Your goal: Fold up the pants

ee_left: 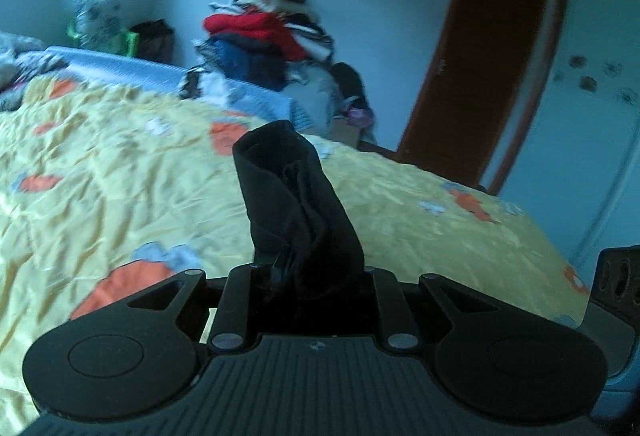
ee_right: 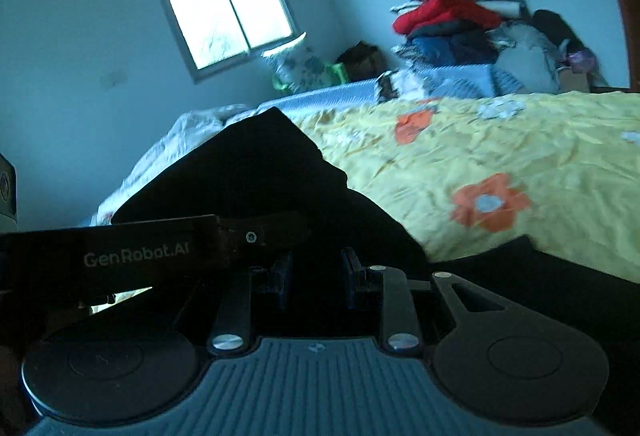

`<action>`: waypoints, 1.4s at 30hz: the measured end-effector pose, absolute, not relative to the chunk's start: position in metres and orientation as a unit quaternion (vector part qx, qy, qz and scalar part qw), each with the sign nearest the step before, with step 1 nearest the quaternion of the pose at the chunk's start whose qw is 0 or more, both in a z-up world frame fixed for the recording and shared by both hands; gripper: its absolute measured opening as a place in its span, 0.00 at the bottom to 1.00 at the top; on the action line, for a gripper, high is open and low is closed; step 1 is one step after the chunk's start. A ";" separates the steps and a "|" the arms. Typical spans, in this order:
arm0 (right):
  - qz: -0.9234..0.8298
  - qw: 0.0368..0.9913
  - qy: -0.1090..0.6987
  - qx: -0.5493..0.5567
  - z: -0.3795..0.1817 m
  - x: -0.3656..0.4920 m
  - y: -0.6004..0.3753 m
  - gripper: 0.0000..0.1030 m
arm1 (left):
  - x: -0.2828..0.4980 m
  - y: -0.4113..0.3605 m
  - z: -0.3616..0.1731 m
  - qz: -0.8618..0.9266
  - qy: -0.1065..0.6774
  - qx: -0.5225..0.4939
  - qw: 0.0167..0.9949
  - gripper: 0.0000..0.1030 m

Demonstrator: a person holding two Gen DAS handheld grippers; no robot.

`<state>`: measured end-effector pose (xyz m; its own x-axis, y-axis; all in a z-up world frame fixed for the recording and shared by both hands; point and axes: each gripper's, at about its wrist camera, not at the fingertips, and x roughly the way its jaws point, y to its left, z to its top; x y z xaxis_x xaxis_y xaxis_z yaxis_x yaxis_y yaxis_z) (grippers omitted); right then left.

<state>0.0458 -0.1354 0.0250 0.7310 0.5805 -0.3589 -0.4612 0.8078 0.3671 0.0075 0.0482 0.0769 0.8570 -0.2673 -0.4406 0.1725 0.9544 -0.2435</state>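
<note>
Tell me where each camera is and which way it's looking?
Left wrist: sits on the left gripper, looking across the yellow bedspread toward the brown door; its linkage shows, fingers hidden by the bunched black pants.
Right wrist: sits on the right gripper, facing the window; its blue fingertips stand apart, the left gripper crossing at lower left.
Both show the bedspread, pants and clothes pile.
</note>
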 end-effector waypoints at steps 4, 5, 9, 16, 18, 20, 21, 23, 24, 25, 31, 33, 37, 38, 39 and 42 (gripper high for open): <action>0.268 0.926 0.218 0.150 0.026 0.031 -0.172 0.25 | 0.001 0.013 0.081 -0.138 0.239 -0.077 0.958 0.19; 0.264 0.927 0.216 0.156 0.025 0.026 -0.182 0.25 | -0.001 0.003 0.081 -0.144 0.239 -0.071 0.958 0.19; 0.243 0.931 0.209 0.176 0.022 0.012 -0.221 0.25 | -0.007 -0.038 0.080 -0.171 0.236 -0.047 0.955 0.19; 0.193 0.935 0.212 0.210 0.005 -0.007 -0.284 0.25 | -0.009 -0.110 0.061 -0.215 0.243 -0.004 0.946 0.21; 0.177 0.935 0.218 0.215 -0.002 -0.009 -0.299 0.25 | -0.007 -0.124 0.053 -0.225 0.251 -0.001 0.941 0.21; 0.163 0.934 0.222 0.226 -0.009 -0.013 -0.312 0.25 | -0.007 -0.137 0.046 -0.235 0.259 0.002 0.937 0.21; 0.157 0.933 0.225 0.231 -0.013 -0.014 -0.319 0.25 | -0.006 -0.143 0.042 -0.240 0.264 0.005 0.934 0.21; 0.147 0.932 0.229 0.240 -0.019 -0.015 -0.329 0.25 | -0.004 -0.153 0.036 -0.247 0.269 0.007 0.931 0.21; 0.141 0.931 0.230 0.244 -0.023 -0.017 -0.334 0.25 | -0.003 -0.158 0.033 -0.251 0.271 0.008 0.929 0.21; 0.136 0.931 0.231 0.247 -0.025 -0.018 -0.338 0.25 | -0.003 -0.162 0.031 -0.254 0.273 0.010 0.928 0.21; 0.107 0.931 0.234 0.258 -0.033 -0.029 -0.360 0.25 | -0.005 -0.185 0.020 -0.280 0.282 0.011 0.918 0.21; 0.095 0.931 0.238 0.260 -0.036 -0.032 -0.367 0.25 | -0.004 -0.192 0.015 -0.287 0.288 0.010 0.913 0.22; 0.070 0.926 0.254 0.269 -0.043 -0.039 -0.378 0.25 | -0.002 -0.204 0.005 -0.307 0.309 0.004 0.900 0.34; 0.063 0.926 0.256 0.269 -0.045 -0.043 -0.383 0.25 | 0.000 -0.205 0.003 -0.313 0.318 -0.003 0.895 0.37; 0.055 0.927 0.255 0.269 -0.046 -0.048 -0.387 0.25 | 0.001 -0.206 0.001 -0.327 0.329 -0.012 0.886 0.38; 0.020 0.931 0.247 0.270 -0.045 -0.069 -0.406 0.25 | 0.005 -0.207 -0.003 -0.373 0.362 -0.044 0.853 0.56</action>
<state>-0.0689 -0.4063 -0.0454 0.8773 0.1696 -0.4490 0.0969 0.8537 0.5117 0.0051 -0.2067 -0.0030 0.4593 -0.6687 -0.5847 0.6047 0.7175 -0.3456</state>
